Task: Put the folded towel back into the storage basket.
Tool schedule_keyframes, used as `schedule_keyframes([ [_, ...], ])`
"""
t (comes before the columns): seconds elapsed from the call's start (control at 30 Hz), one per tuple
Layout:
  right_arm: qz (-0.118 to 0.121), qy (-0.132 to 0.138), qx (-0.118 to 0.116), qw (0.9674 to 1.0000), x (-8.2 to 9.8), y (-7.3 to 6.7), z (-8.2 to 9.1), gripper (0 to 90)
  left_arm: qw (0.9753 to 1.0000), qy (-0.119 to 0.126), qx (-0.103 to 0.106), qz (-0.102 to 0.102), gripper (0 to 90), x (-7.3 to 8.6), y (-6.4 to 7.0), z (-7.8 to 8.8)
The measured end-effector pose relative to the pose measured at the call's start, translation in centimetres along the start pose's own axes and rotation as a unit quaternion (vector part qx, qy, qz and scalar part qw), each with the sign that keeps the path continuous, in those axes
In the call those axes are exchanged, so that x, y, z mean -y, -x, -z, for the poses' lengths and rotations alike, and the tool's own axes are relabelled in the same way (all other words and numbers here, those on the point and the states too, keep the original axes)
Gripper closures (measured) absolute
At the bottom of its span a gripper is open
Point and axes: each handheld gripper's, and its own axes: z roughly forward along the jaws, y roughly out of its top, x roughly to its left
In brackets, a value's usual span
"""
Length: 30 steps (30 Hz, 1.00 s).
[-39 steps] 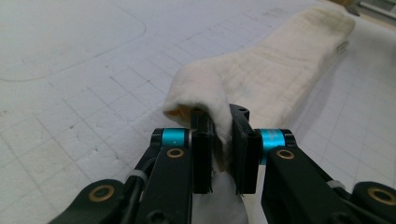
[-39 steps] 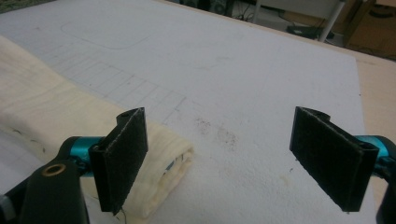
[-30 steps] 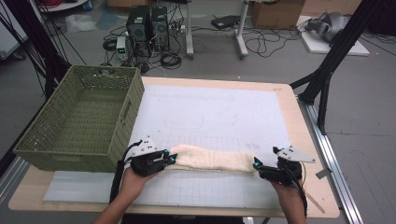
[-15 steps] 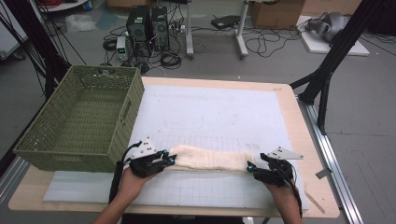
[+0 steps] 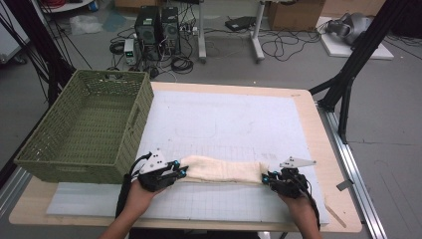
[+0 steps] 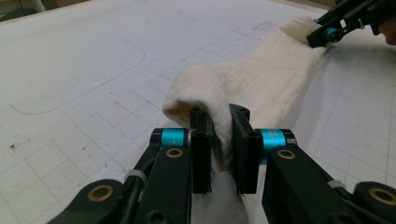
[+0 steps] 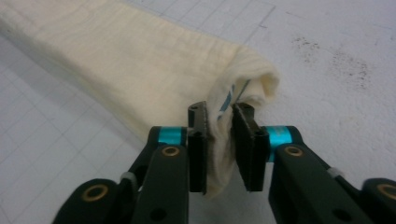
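Note:
A cream folded cloth (image 5: 224, 170) lies as a long band across the front of the white gridded mat (image 5: 224, 119). My left gripper (image 5: 180, 172) is shut on the cloth's left end; in the left gripper view the cloth (image 6: 261, 79) bunches between the jaws of that gripper (image 6: 219, 135). The right gripper (image 5: 267, 178) is shut on the right end. In the right gripper view the cloth (image 7: 126, 60) stretches away to the upper left from the gripper (image 7: 220, 121), with a blue mark showing inside the fold. The other gripper (image 6: 327, 30) appears far off in the left gripper view.
A green woven basket (image 5: 89, 124) stands at the table's left, close to my left hand. The wooden table edge (image 5: 343, 209) runs to the right of the mat. Computers and cables lie on the floor beyond the table.
The right gripper has moved left toward the other, shortening the cloth band. The left gripper has held its place.

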Motion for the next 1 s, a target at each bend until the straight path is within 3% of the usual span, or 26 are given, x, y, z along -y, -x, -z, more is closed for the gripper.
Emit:
schedule_keyframes([
  [0.2,0.005,0.001,-0.011,0.9999,-0.1,0.2,0.1,80.1,1.0,0.008,-0.001,0.0,79.7,-0.3,0.1,0.4],
  [0.33,0.025,0.023,-0.011,0.9994,-0.5,0.3,0.5,80.4,0.9998,0.016,-0.004,-0.007,79.9,-0.5,0.2,1.0],
  [0.43,0.046,0.052,-0.016,0.9975,-1.0,0.1,0.8,80.4,0.9995,0.03,-0.011,-0.004,79.9,-0.8,0.1,2.0],
  [0.67,0.081,0.086,-0.023,0.9927,-1.8,-0.4,0.8,80.5,0.9983,0.054,-0.021,-0.003,79.9,-1.0,-0.1,3.4],
  [0.83,0.091,0.102,-0.036,0.99,-2.4,-0.5,0.6,80.5,0.9976,0.063,-0.027,-0.004,79.8,-1.1,-0.2,4.3],
  [1.0,0.084,0.132,-0.051,0.9863,-3.0,-0.5,0.7,80.9,0.9965,0.075,-0.035,-0.005,79.8,-1.1,-0.2,5.4],
])
